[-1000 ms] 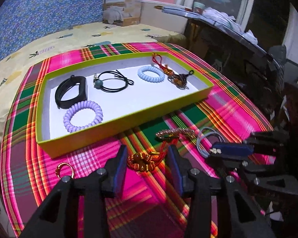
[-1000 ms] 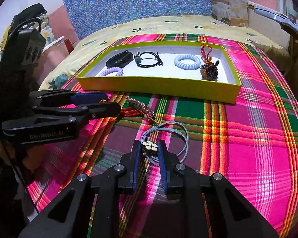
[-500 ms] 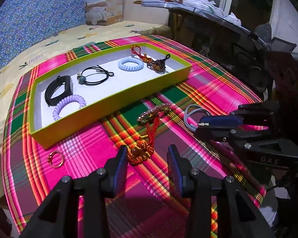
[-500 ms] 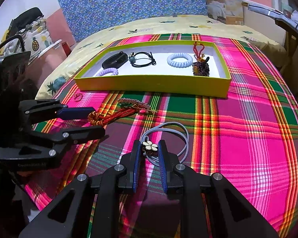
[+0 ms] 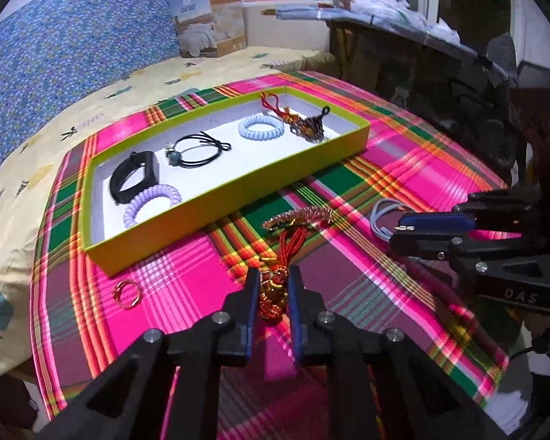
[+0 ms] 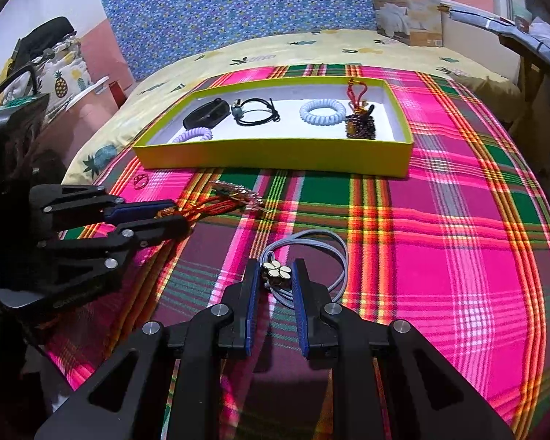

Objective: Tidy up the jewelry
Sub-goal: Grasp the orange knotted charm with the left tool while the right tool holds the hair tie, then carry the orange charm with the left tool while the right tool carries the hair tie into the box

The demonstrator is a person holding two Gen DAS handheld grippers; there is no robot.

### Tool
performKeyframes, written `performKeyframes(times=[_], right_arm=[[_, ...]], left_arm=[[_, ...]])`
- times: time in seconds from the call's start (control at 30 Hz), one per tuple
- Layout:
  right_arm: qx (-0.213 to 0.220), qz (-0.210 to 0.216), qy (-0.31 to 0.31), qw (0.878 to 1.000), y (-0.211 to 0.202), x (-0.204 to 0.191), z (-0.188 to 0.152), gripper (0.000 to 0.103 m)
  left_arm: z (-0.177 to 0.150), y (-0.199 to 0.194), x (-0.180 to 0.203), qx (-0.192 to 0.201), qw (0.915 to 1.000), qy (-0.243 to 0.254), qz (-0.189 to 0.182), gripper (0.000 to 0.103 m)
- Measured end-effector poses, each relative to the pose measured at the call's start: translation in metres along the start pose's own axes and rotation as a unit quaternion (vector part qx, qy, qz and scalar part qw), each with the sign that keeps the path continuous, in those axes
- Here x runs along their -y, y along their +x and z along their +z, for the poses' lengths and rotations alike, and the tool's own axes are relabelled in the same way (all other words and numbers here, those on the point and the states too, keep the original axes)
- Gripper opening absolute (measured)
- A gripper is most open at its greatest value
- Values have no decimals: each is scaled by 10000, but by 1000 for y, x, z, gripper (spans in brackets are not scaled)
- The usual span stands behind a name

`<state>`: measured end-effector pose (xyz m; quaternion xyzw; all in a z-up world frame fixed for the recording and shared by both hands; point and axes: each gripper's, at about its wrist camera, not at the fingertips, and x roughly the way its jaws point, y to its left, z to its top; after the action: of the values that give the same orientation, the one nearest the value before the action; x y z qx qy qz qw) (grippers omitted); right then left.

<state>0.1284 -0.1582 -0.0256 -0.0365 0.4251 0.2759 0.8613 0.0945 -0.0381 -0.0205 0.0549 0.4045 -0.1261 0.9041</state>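
A yellow-green tray (image 5: pixel 216 198) (image 6: pixel 275 154) on the plaid cloth holds a black band (image 5: pixel 134 179), a black cord bracelet (image 5: pixel 198 152), a purple coil tie (image 5: pixel 150 205), a pale blue coil tie (image 5: pixel 260 128) and a beaded charm (image 5: pixel 308 128). My left gripper (image 5: pixel 271 293) is shut on the red-orange knotted charm (image 5: pixel 275 289), whose cord runs to a beaded hair clip (image 5: pixel 297 216). My right gripper (image 6: pixel 275 275) is shut on the clover piece of a grey cord bracelet (image 6: pixel 275 269). A gold ring (image 5: pixel 126 293) lies on the cloth in front of the tray.
The plaid cloth (image 6: pixel 458 238) covers a bed with a yellow sheet (image 5: pixel 91 110). A cardboard box (image 5: pixel 211 22) stands at the back. A dark table (image 5: pixel 440 66) with clutter is to the right. The other gripper shows in each view, the right one in the left wrist view (image 5: pixel 436 225).
My left gripper's jaws have closed around the red-orange knotted charm; before they stood wide open around it. The right gripper has stayed shut on the grey bracelet.
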Motion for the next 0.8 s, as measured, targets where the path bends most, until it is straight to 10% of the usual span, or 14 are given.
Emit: performKeyframes(times=[0.8], right_arm=[[407, -120, 92, 9991, -38, -3, -1, 18]], left_arm=[[-10, -87, -36, 910, 9896, -1092, -218, 14]])
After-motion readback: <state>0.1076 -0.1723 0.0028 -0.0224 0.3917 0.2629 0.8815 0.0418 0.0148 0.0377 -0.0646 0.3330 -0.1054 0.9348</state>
